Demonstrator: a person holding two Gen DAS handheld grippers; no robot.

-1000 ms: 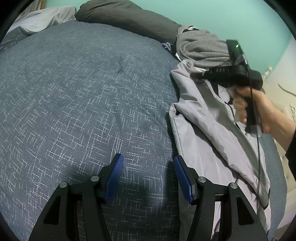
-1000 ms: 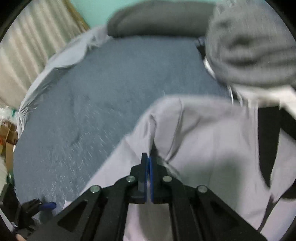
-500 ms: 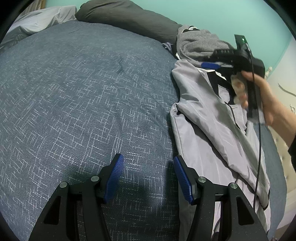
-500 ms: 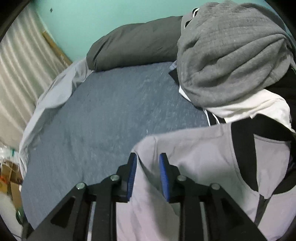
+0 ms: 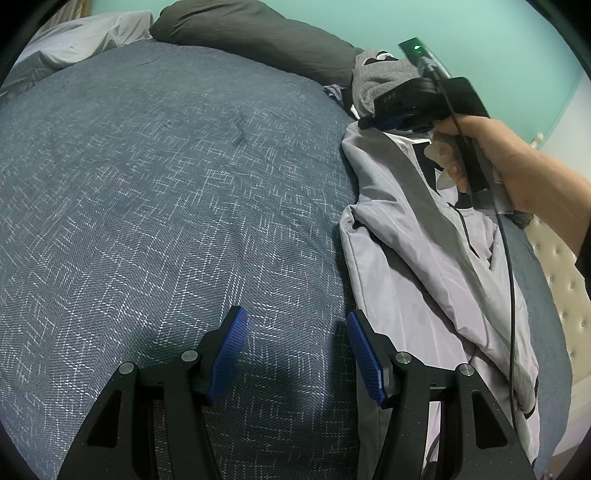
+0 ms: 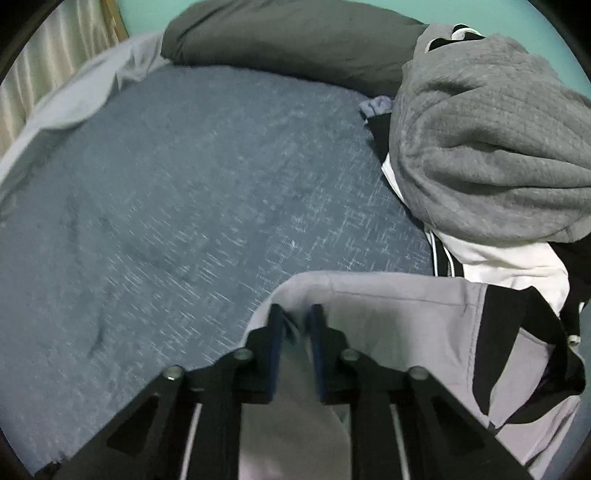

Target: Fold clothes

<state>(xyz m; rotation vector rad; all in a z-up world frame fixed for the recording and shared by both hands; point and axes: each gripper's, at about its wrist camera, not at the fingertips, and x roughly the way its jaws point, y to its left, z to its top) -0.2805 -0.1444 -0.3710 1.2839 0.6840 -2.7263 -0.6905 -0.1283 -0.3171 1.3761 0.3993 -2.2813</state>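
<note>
Light grey jacket: lay rumpled along the bed's right edge, top corner toward the head of the bed, just beside a heap of other clothes.

Bed: spread with a blue-grey woven cover, pale herringbone fleck, broad and gently domed. Dark grey pillow: long and soft, along the head edge. Heap: topped by a thick quilted grey knit, with white and black cloth beneath. Jacket cloth looked thin, smooth and faintly glossy, probably slippery; darker grey band and black collar trim, loose creases throughout.

Right hand-held gripper: sat over the jacket's top corner, jaws closing with a fold of hem between the blue ribbed pads, not yet visibly pinched. Left hand-held gripper: stood open and empty low over the cover, one finger just beside the jacket's near edge.

Judged best to bite well past the hem, catching all layers at once, before any lift. Then to take the near edge with the left and draw the cloth flat onto the bare middle of the bed.
</note>
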